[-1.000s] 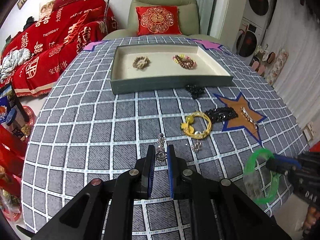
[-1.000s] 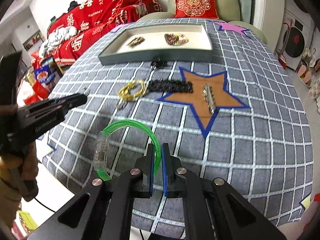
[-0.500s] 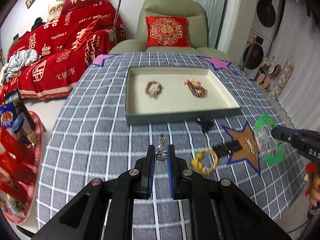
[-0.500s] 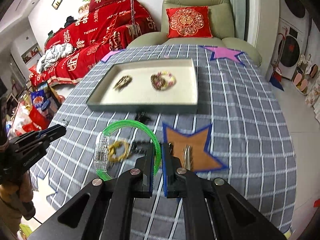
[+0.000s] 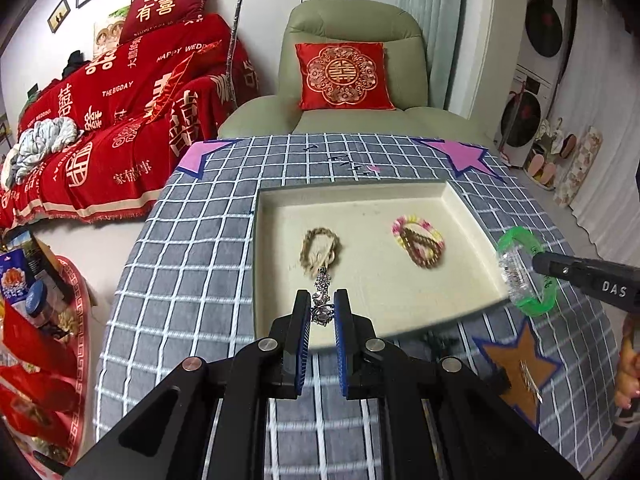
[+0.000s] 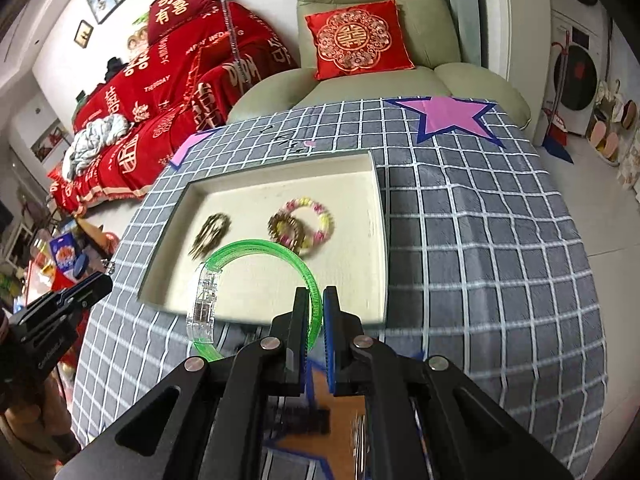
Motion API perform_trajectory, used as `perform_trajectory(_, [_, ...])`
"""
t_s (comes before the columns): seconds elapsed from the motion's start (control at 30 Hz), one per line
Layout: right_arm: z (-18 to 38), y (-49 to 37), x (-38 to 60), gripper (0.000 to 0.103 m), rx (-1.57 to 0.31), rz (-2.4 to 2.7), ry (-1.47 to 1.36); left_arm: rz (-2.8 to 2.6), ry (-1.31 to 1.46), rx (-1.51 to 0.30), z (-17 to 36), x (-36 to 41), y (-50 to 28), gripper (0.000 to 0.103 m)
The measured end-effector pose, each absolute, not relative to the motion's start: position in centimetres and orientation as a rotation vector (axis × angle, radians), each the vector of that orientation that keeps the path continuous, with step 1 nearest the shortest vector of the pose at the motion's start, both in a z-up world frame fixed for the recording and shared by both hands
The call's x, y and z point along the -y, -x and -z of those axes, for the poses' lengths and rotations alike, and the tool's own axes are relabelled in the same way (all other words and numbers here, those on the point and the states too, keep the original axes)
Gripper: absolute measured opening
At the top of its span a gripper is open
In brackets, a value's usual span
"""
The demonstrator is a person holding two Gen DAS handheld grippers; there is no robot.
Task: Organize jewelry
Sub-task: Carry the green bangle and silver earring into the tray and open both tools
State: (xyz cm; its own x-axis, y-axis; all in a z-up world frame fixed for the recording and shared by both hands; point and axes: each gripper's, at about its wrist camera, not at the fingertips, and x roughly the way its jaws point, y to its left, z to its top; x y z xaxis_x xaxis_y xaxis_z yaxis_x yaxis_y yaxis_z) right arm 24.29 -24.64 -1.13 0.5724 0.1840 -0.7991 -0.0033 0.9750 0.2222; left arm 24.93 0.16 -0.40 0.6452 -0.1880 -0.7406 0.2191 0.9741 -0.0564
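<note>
Left hand-held gripper [image 5: 322, 312] pinches a silver pendant [image 5: 321, 294] over the near edge of the cream tray [image 5: 472, 216] on the counter [image 5: 192, 264]. Right hand-held gripper [image 6: 316, 312] clamps a green bangle [image 6: 256, 249] above the tray's near-right side — two bracelets lie inside.

Glossy plastic bangle [image 6: 256, 276], seemingly metal pendant [image 5: 322, 294]

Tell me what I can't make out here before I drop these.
- Black pieces near the orange star: right wrist view, blurred and behind the fingers.
- Silver charm: left wrist view, too small to identify.
- Tray front wall: both views, blurred.
</note>
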Motion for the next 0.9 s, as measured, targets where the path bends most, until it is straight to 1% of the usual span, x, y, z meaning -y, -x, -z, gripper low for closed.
perform_trajectory(0.23, [3.3, -29.3, 25.2, 0.007, -0.982, -0.089, -0.245, 0.211, -0.042, -0.873, 2.6, 1.3, -29.1, 0.02])
perform_trajectory(0.53, [5.8, -34.0, 24.7, 0.007, -1.016, -0.071, -0.225, 0.189, -0.048, -0.922, 5.9, 2.8, -33.4, 0.02])
perform_trajectory(0.9, [8.8, -36.7, 24.8, 0.007, -1.044, -0.04, -0.231, 0.184, -0.082, -0.957, 8.5, 3.7, -35.2, 0.02])
